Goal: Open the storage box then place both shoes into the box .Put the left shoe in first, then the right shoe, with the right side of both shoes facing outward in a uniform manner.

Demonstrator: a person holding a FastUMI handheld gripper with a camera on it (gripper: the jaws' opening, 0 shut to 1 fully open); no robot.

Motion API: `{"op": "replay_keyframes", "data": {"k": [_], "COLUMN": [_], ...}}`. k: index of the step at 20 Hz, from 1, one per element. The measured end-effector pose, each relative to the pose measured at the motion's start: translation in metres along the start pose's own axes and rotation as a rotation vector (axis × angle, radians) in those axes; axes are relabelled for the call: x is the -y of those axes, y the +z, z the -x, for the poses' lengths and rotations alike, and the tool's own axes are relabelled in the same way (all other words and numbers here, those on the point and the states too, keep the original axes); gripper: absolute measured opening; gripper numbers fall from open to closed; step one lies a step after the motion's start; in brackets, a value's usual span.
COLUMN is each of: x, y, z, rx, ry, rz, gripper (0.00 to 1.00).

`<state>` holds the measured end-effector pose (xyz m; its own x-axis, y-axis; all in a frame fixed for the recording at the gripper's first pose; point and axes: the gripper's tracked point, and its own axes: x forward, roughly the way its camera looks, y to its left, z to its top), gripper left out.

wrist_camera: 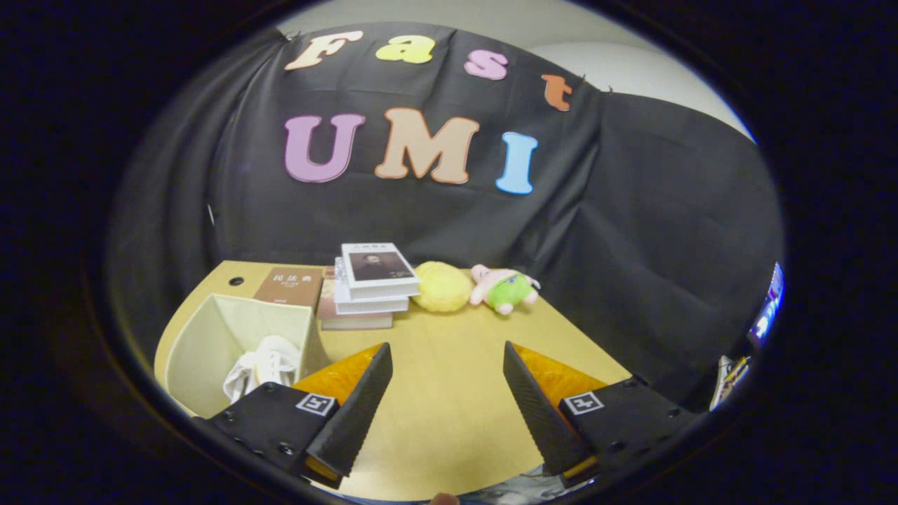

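storage box (210, 337): open, shoe (263, 365) inside | gripper (447, 365): spread, empty

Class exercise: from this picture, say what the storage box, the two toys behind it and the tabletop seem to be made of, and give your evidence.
With the claw open over bare table:
Storage box: probably matte fabric or card; flat, dull cream walls.
Yellow toy, pink-and-green toy: likely plush; soft, rounded, fuzzy.
Table: smooth wood-look surface, possibly laminate; slight sheen.
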<state>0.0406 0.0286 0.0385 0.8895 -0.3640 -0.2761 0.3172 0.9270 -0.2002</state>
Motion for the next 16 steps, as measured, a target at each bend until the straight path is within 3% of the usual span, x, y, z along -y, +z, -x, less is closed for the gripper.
{"op": "replay_keyframes", "data": {"k": [4, 7, 13, 16], "x": [0.027, 0.042, 0.036, 0.024], "y": [0.02, 0.018, -0.01, -0.015], "z": [-0.007, -0.009, -0.006, 0.002], "rx": [0.231, 0.348, 0.38, 0.384], "ry": [0.084, 0.124, 0.263, 0.349], "rz": [-0.129, -0.148, -0.093, -0.133], "gripper": [1.0, 1.0, 1.0, 1.0]}}
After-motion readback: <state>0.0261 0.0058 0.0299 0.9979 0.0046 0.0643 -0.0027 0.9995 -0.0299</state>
